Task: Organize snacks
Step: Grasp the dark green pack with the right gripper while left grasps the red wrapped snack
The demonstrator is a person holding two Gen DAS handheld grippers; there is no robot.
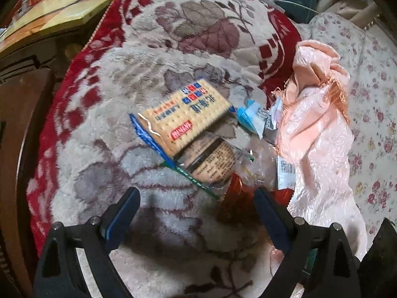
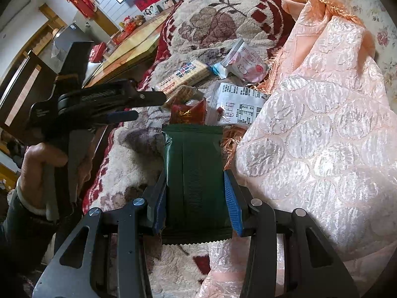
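snacks litter floral blanket [image 1: 99,164] beside wooden table [image 1: 62,10]; left fingers [image 1: 124,213] spread, right fingers [image 2: 233,206] pinching green packet [image 2: 196,171].

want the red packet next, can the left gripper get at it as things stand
Probably yes. The left gripper is open and empty just above the red packet, which lies on top of the blanket; only the clear biscuit pack crowds its far edge.

What we cannot make out among the snacks

The pink cloth [image 1: 320,134] covers part of the white packet [image 2: 238,106], whose print we cannot read; the round biscuit pack [image 1: 213,161] lies partly under the cracker pack [image 1: 186,116]; the red packet [image 1: 238,198] is blurred; the green packet [image 2: 196,173] hides the blanket [image 1: 124,87] beneath
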